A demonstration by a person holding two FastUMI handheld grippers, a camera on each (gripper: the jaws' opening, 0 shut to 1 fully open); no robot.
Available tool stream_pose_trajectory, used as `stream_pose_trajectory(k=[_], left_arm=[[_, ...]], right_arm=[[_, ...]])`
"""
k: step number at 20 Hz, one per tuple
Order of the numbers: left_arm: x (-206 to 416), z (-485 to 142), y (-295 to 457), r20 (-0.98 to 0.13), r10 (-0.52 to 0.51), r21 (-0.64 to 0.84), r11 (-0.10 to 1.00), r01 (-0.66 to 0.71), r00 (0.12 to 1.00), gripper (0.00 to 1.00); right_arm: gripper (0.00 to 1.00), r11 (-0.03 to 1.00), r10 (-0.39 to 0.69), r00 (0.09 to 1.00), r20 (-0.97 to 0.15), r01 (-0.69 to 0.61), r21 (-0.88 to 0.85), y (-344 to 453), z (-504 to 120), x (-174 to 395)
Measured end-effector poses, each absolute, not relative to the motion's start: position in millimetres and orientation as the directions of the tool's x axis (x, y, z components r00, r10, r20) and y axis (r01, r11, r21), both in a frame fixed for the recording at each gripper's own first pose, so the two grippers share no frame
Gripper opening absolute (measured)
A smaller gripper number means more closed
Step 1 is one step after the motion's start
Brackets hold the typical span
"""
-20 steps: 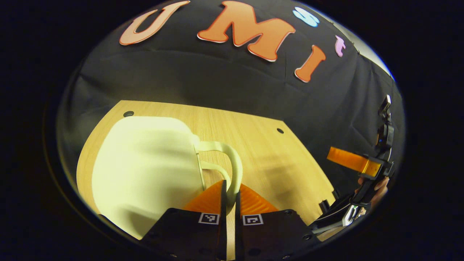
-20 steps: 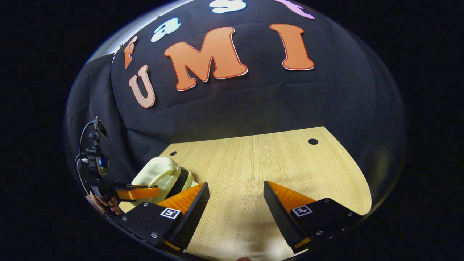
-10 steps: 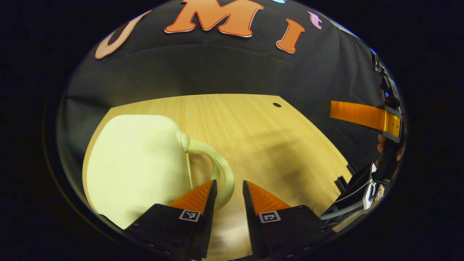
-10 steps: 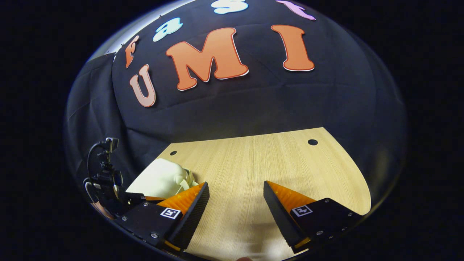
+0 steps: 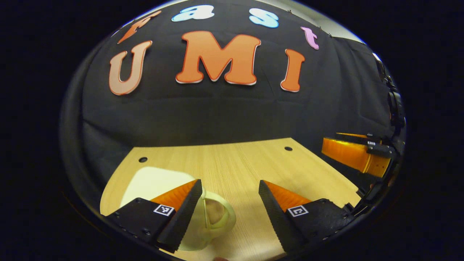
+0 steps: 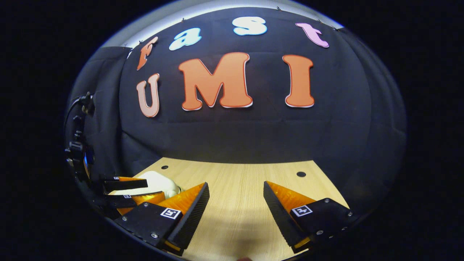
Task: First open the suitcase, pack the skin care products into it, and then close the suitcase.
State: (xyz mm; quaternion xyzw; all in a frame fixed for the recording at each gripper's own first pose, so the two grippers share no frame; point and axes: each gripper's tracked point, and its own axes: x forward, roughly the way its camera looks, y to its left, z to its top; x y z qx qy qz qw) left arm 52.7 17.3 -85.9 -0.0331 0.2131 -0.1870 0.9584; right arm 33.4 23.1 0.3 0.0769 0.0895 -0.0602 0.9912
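Left tongs (image 5: 228, 186) gaping above closed cream suitcase (image 5: 156, 183) w/ looped handle (image 5: 219, 217).

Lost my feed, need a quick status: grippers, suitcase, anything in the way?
Left gripper open, over suitcase handle. Right gripper open, holding nothing, above table. Suitcase closed, lying flat. Nothing blocking.

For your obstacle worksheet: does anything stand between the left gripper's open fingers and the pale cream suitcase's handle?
Nothing visible does. The left gripper hangs open just above the pale cream suitcase; its looped handle lies between the fingers on the light wooden table.
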Motion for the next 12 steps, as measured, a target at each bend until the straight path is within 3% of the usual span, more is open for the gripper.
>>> stream_pose_trajectory(k=[5, 12], left_arm=[[56.4, -22.4, 19.8, -0.217, -0.299, -0.089, 0.954, 0.286, 0.929, 0.97], [52.7, 29.1, 30.2, -0.065, -0.22, -0.122, 0.97, 0.211, 0.973, 0.97]], right_arm=[[0.95, 0.99, -0.116, 0.993, -0.031, 0.118, 0.073, 31.8, 43.5, 32.4], [0.95, 0.994, -0.088, 0.996, -0.011, 0.089, 0.071, 37.0, 58.9, 28.5]])
